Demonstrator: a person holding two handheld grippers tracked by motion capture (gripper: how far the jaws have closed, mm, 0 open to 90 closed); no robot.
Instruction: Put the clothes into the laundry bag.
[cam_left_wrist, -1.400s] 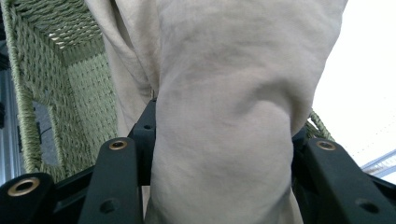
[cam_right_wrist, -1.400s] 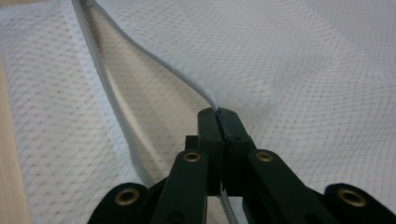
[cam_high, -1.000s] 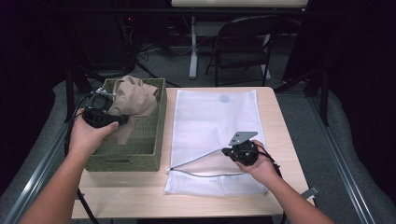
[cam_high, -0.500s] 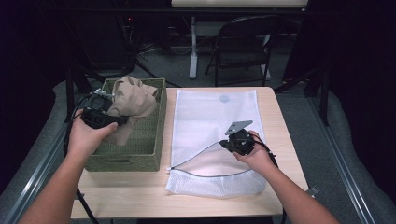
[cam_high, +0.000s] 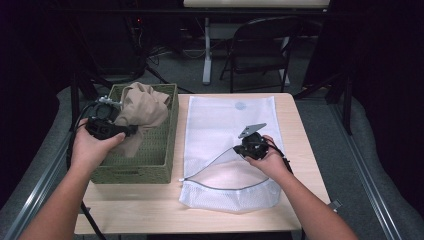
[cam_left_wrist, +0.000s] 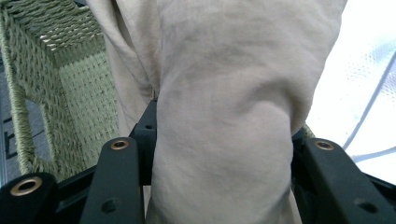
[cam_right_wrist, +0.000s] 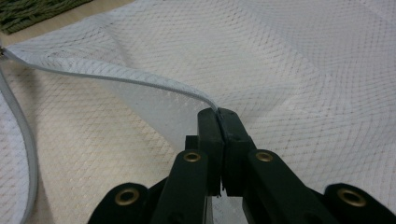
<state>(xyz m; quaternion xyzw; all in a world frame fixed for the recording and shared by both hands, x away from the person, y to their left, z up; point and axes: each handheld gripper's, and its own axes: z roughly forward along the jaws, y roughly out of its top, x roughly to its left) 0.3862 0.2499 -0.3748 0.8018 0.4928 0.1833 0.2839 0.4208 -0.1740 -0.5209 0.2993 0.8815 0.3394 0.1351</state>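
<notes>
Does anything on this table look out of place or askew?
Nothing stands out. The mesh laundry bag lies flat, its zippered edge lifted by the right tool; the left tool holds the beige garment over the woven basket.

Basket wall (cam_high: 174, 131) beside open bag mouth (cam_high: 225, 172)

Lower part of the beige cloth (cam_high: 142, 107) hidden inside the woven basket (cam_high: 150, 170).

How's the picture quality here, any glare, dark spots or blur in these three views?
High view: table well lit, room behind nearly black, slightly soft. Left gripper view: beige cloth sharp, white mesh bag at the right edge washed out by glare. Right gripper view: the bag's zipper edge is crisp, far mesh goes soft.
</notes>
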